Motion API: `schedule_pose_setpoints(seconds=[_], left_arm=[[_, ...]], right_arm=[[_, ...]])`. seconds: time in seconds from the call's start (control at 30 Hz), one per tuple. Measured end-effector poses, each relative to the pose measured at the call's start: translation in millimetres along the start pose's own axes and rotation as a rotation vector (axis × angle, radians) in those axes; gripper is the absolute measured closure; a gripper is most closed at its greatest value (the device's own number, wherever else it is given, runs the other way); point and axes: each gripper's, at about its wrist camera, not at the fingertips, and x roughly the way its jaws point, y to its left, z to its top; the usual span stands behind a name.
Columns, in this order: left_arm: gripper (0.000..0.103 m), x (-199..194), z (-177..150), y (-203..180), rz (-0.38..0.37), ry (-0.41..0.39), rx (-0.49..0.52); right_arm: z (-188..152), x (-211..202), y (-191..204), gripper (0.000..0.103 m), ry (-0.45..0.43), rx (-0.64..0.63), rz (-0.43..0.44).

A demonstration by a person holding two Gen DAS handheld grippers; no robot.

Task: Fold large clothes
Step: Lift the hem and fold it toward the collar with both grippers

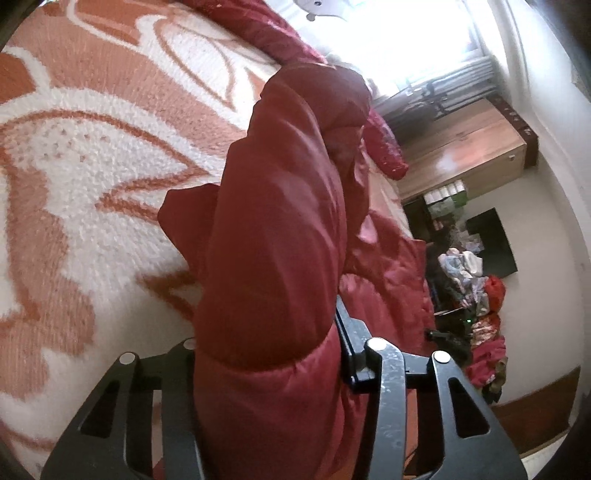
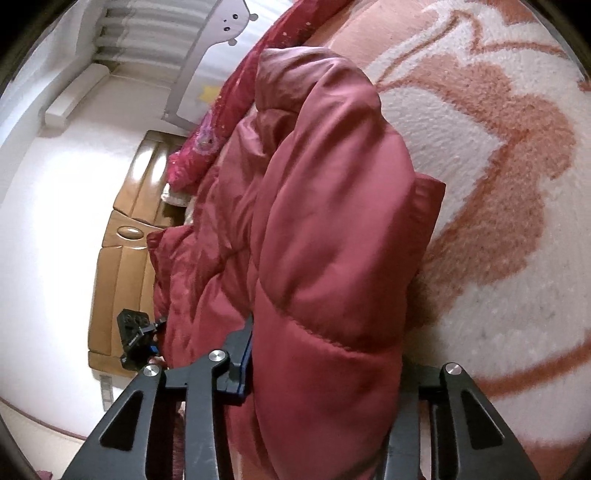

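Note:
A dark red puffer jacket (image 1: 280, 221) fills the middle of the left wrist view, held up over an orange-and-white patterned blanket (image 1: 92, 155). My left gripper (image 1: 269, 354) is shut on a thick fold of it. In the right wrist view the same jacket (image 2: 332, 229) hangs between the fingers of my right gripper (image 2: 325, 362), which is shut on another padded fold. The blanket (image 2: 498, 184) lies to the right there. The other gripper (image 2: 136, 339) shows at the jacket's left edge. The fingertips are hidden in fabric.
A crimson quilt (image 1: 266, 33) lies bunched at the far side of the bed. A wooden wardrobe (image 1: 472, 147) and a pile of clothes and clutter (image 1: 476, 295) stand by the wall. A wooden headboard (image 2: 125, 258) shows in the right wrist view.

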Motion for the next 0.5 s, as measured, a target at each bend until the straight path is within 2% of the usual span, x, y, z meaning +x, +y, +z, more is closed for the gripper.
schedule_pose_setpoints(seconds=[0.13, 0.5], left_arm=[[0.060, -28.2, -22.9, -11.5, -0.038, -0.025, 0.020], [0.060, -104.0, -126.5, -7.7, -0.053, -0.036, 0.000]], right_arm=[[-24.3, -17.2, 12.3, 0.064, 0.001, -0.023, 0.033], [-144.8, -70.3, 21.0, 0.064, 0.002, -0.018, 0.074]])
